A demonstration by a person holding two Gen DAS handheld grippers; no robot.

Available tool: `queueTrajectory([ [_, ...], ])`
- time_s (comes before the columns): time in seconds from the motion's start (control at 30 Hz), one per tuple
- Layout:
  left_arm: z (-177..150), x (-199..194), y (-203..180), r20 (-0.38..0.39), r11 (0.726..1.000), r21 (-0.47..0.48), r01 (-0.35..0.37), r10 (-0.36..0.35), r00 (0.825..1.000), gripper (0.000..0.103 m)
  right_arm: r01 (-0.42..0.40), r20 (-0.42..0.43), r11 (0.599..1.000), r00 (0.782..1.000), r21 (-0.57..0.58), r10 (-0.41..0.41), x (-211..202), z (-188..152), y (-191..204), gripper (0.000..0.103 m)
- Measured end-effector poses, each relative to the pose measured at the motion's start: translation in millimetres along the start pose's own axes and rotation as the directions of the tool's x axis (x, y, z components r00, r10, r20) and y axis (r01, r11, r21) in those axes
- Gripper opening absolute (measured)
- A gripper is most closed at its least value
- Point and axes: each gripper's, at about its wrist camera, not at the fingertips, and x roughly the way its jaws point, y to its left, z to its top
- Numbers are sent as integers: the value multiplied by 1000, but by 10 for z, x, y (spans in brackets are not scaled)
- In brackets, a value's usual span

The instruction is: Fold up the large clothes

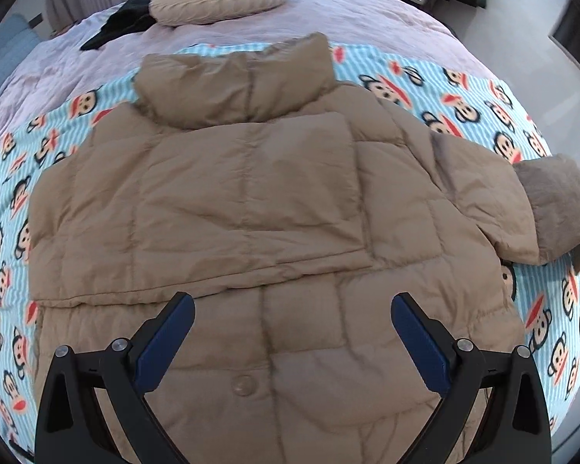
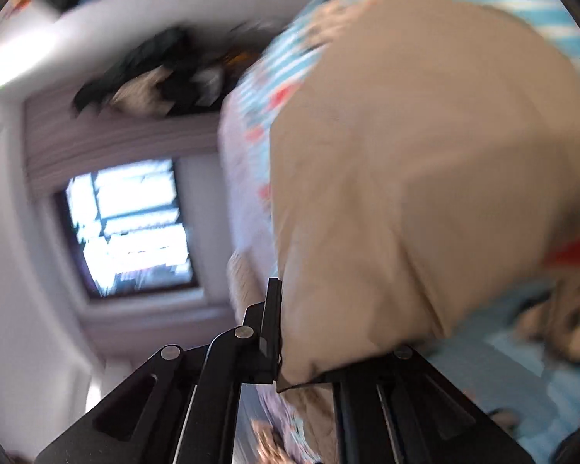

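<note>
Right gripper jaws clamp sleeve, out right of jacket; left gripper jaws open over hem.

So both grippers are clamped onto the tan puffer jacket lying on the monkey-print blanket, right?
Not quite. Only the right gripper is clamped on the tan puffer jacket, on its sleeve, as the right wrist view shows. The left gripper is open above the jacket, gripping nothing, seen in the left wrist view. The monkey-print blanket is right.
</note>
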Motion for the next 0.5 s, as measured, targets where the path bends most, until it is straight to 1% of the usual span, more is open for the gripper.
queueTrajectory([
  [0.1, 21, -111, 193, 28, 1000, -24, -4, 5, 1000, 102, -5, -85, 992, 996, -127, -6, 337, -221, 412, 6],
  [0.17, 34, -183, 362, 51, 999, -46, -18, 21, 998, 102, 4, -149, 968, 988, -249, -43, 631, -455, 735, 6],
  [0.2, 39, -208, 444, 59, 998, -57, -23, 26, 998, 102, 7, -179, 948, 982, -318, -68, 780, -597, 899, 6],
  [0.27, 45, -247, 633, 77, 996, -82, -34, 40, 996, 102, 21, -219, 877, 965, -480, -142, 1107, -980, 1218, 6],
  [0.3, 43, -262, 755, 85, 994, -97, -42, 51, 995, 102, 29, -234, 814, 952, -580, -200, 1320, -1258, 1379, 6],
  [0.37, 16, -276, 987, 95, 990, -119, -69, 81, 992, 102, 23, -260, 722, 925, -692, -278, 1646, -1690, 1516, 6],
  [0.4, 0, -280, 1066, 97, 989, -127, -80, 92, 991, 102, 26, -272, 672, 902, -740, -334, 1824, -1952, 1514, 6],
  [0.43, -20, -283, 1162, 98, 986, -139, -88, 102, 990, 102, 29, -277, 617, 876, -787, -394, 2017, -2236, 1463, 6],
  [0.47, -47, -277, 1266, 97, 984, -153, -94, 110, 989, 102, 34, -277, 571, 849, -820, -449, 2195, -2488, 1366, 6],
  [0.5, -69, -269, 1336, 94, 982, -161, -100, 116, 989, 102, 40, -278, 545, 828, -838, -488, 2326, -2636, 1267, 6],
])
